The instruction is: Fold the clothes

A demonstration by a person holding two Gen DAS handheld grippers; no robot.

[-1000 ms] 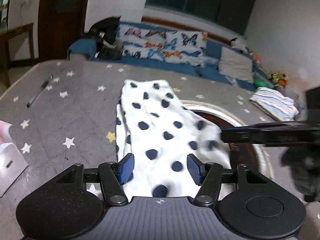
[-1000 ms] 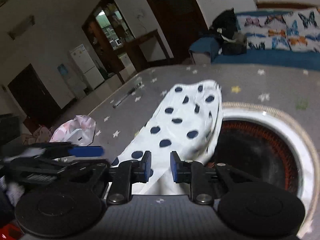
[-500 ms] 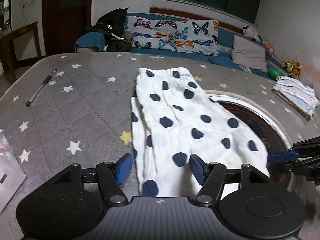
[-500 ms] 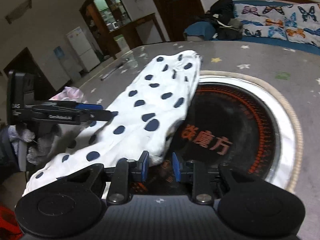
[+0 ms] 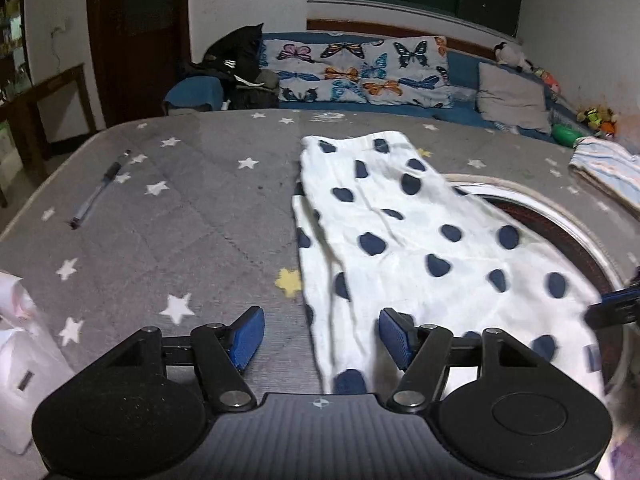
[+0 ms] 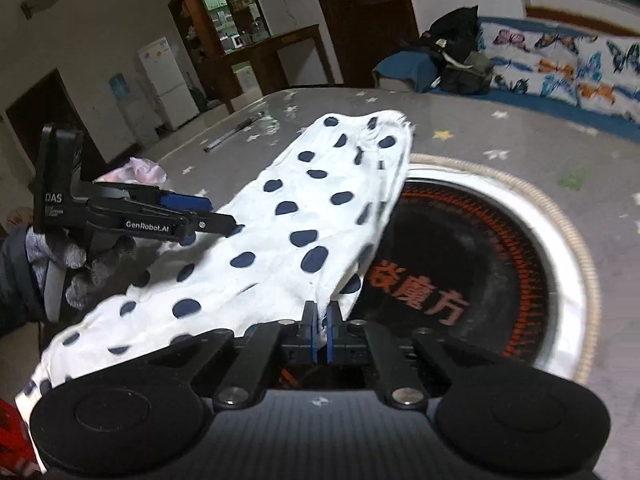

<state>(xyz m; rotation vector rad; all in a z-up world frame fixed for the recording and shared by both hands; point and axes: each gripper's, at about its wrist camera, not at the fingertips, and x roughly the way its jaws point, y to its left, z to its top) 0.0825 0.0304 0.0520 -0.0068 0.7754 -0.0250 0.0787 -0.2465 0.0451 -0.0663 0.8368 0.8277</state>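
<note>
A white garment with dark blue dots (image 5: 400, 232) lies stretched out on the grey star-patterned table (image 5: 180, 220), one side over a round dark inset. My left gripper (image 5: 322, 336) stands open at the garment's near end, and the cloth's left edge lies between its blue pads (image 5: 250, 338) without being pressed. In the right wrist view the garment (image 6: 280, 240) runs away from my right gripper (image 6: 320, 332), which is shut on the cloth's near right edge. A gloved hand holds the left gripper (image 6: 212, 220) beside the garment. The right gripper's tip (image 5: 612, 308) shows at the right edge.
A round dark inset with a white rim (image 6: 560, 240) sits in the table under the garment's right side. A pen (image 5: 96, 192) lies far left, a folded striped cloth (image 5: 608, 172) far right, a white and pink bag (image 5: 16, 340) near left. A sofa (image 5: 360, 68) stands behind.
The garment has gone from bunched close in front of both grippers to lying flat and spread. The right gripper's pads have closed together on its near edge. Both grippers have come down slightly.
</note>
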